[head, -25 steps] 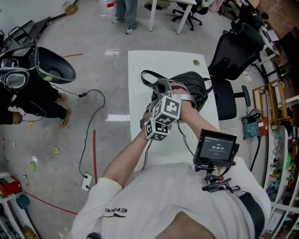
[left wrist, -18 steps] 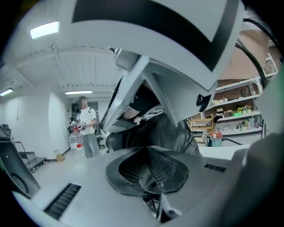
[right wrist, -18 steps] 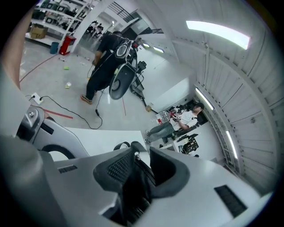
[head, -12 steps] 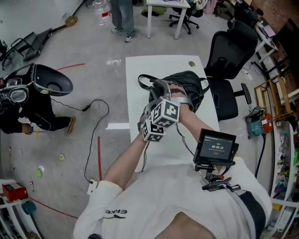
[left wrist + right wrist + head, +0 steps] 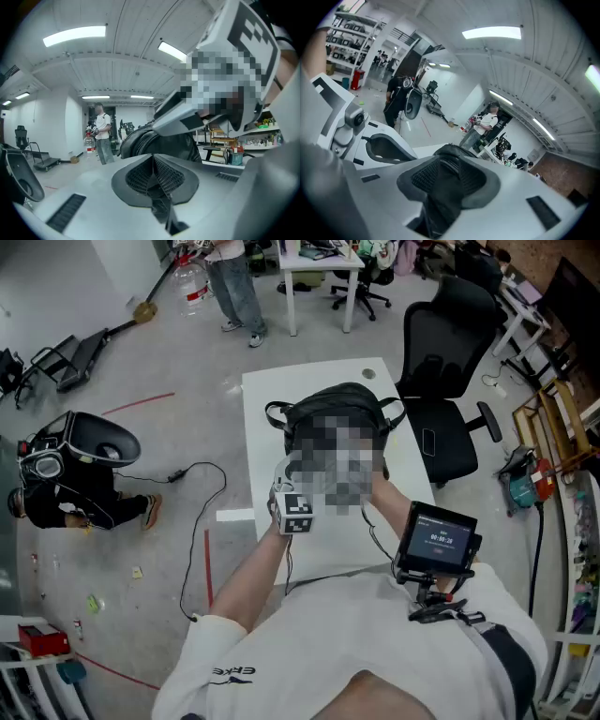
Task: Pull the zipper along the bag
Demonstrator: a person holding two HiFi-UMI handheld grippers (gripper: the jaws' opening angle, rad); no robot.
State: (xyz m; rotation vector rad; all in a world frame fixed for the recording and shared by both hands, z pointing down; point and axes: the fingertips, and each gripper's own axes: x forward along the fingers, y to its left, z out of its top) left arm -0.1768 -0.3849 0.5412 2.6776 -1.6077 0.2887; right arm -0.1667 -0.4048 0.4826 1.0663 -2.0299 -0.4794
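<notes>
- Grey ribbed pads [image 5: 169, 177] of the left gripper [image 5: 153, 164] are pressing flat against each other. It is closed, and nothing I can make out is sitting between them.
- Beside it, the right gripper [image 5: 451, 169] has just been opening its jaws. They are standing apart with only a dark gap between the pads, gripping nothing.
- Just beyond both sets of fingertips, the black bag [image 5: 450, 151] is lying on the white table [image 5: 267, 474]. Neither gripper is touching it, and its zipper is not showing clearly in any view.
- Judging by the freed right jaws, one pull is ending, so this is looking like the release step.
- The next move is calling for a check of the slider. If any track is left, the right jaws should be closing on the pull tab while the left gripper is pinning the fabric beside it.
- Farther off, a black office chair [image 5: 441, 352] is standing past the bag, beside the table.
- A person [image 5: 102, 136] is standing across the room.
</notes>
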